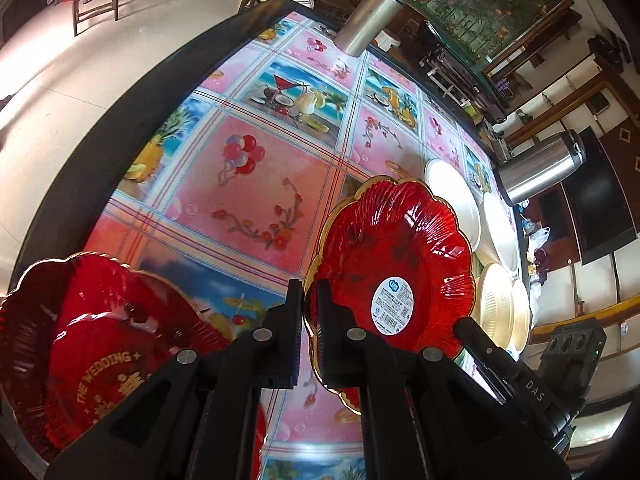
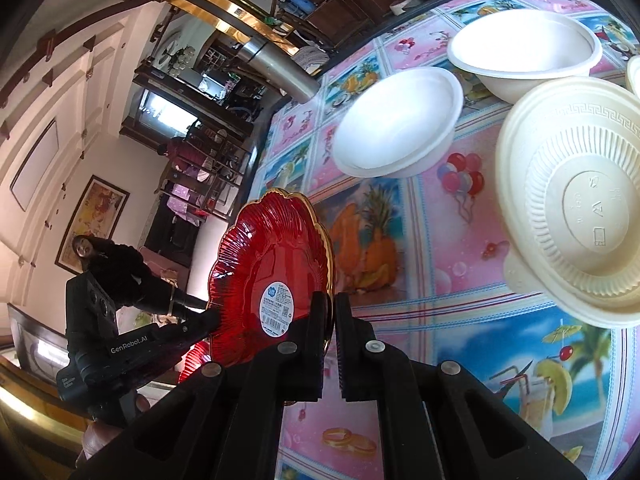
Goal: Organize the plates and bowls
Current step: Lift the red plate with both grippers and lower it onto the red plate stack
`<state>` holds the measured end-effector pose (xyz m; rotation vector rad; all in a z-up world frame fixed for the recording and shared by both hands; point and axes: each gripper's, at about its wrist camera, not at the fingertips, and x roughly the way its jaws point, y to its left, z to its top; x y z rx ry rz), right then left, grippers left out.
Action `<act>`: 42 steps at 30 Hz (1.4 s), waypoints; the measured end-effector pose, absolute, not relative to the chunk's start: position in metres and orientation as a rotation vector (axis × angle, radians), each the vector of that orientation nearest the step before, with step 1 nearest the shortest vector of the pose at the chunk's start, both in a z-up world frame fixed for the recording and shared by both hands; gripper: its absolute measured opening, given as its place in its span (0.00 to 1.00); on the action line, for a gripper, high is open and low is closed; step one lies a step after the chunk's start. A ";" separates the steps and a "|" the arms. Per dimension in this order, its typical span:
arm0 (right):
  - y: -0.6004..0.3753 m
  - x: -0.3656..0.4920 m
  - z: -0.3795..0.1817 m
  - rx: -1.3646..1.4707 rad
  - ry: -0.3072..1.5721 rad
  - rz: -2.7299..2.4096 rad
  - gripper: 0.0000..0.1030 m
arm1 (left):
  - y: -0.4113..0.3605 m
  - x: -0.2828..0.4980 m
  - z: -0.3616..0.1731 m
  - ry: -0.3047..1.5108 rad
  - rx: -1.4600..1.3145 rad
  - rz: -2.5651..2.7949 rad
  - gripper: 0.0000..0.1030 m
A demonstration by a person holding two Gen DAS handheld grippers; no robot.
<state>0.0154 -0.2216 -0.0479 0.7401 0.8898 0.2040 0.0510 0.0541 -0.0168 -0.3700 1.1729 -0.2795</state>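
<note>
A red glass plate (image 1: 392,248) with a gold scalloped rim and a white sticker hangs tilted above the tablecloth. My left gripper (image 1: 309,292) is shut on its left rim. My right gripper (image 2: 333,300) is shut on the opposite rim of the same red plate (image 2: 272,256). Each gripper shows in the other's view: the right gripper (image 1: 466,326) at the plate's lower right, the left gripper (image 2: 208,318) at its lower left. A stack of red plates (image 1: 100,320) lettered "THE WEDDING" lies at the lower left. White bowls (image 2: 400,120) (image 2: 528,44) and an upturned cream ribbed bowl (image 2: 584,208) stand beyond.
The table (image 1: 120,92) has a dark raised edge and a pink picture tablecloth. Two steel flasks (image 1: 372,16) (image 1: 540,168) stand at its far side. More white and cream bowls (image 1: 500,232) crowd the right edge. A person in dark clothes (image 2: 116,260) is in the background.
</note>
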 end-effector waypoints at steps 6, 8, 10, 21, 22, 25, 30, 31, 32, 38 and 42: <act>-0.182 0.003 -0.040 0.753 0.886 0.291 0.04 | 0.102 0.016 0.004 1.121 -0.365 -0.234 0.04; -0.164 -0.002 -0.035 0.733 0.894 0.321 0.04 | 0.121 0.003 0.007 1.108 -0.364 -0.215 0.04; -0.144 -0.005 -0.030 0.706 0.901 0.349 0.04 | 0.140 -0.009 0.008 1.101 -0.364 -0.195 0.04; -0.049 -0.022 -0.052 0.572 1.007 0.416 0.05 | 0.202 -0.043 -0.016 1.133 -0.316 -0.092 0.05; -0.044 -0.022 -0.055 0.561 1.019 0.413 0.05 | 0.205 -0.043 -0.021 1.145 -0.313 -0.087 0.05; -0.033 -0.023 -0.066 0.540 1.053 0.409 0.05 | 0.211 -0.045 -0.033 1.180 -0.310 -0.077 0.05; -0.022 -0.025 -0.077 0.511 1.083 0.398 0.05 | 0.214 -0.046 -0.043 1.212 -0.294 -0.075 0.06; -0.021 -0.025 -0.078 0.508 1.084 0.400 0.05 | 0.215 -0.046 -0.044 1.216 -0.289 -0.075 0.06; -0.020 -0.026 -0.078 0.502 1.085 0.400 0.05 | 0.215 -0.046 -0.046 1.222 -0.278 -0.073 0.06; -0.015 -0.028 -0.075 0.445 1.077 0.373 0.05 | 0.204 -0.050 -0.045 1.206 -0.154 -0.062 0.08; -0.011 -0.032 -0.071 0.420 1.075 0.363 0.05 | 0.196 -0.051 -0.042 1.185 -0.068 -0.044 0.09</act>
